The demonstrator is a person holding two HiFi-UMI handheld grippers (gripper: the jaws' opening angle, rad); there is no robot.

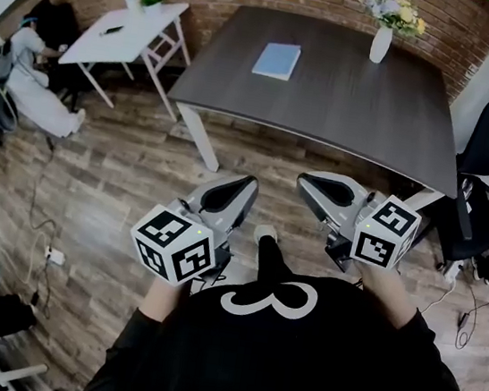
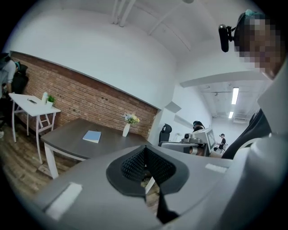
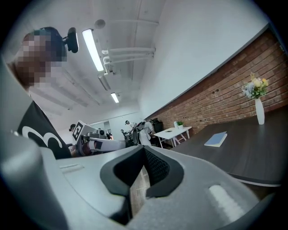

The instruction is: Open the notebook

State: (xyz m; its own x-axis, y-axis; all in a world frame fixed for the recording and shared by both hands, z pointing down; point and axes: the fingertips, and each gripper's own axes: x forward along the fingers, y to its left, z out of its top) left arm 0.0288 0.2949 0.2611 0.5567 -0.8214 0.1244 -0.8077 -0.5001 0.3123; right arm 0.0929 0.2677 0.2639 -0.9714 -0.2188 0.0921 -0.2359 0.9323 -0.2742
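Light-blue rectangular notebook sits closed on the dark grey table, well apart from the grey left gripper and right gripper, both pinched together empty, so I'd step closer, then part one pair at the cover's edge.

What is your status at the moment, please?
Left gripper and right gripper shut, empty, short of the table. Notebook closed, untouched. Vase stands apart; path clear.

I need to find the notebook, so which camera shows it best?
The head view: it looks down on the notebook, closed on the dark table. Both gripper views show it small, at a shallow angle.
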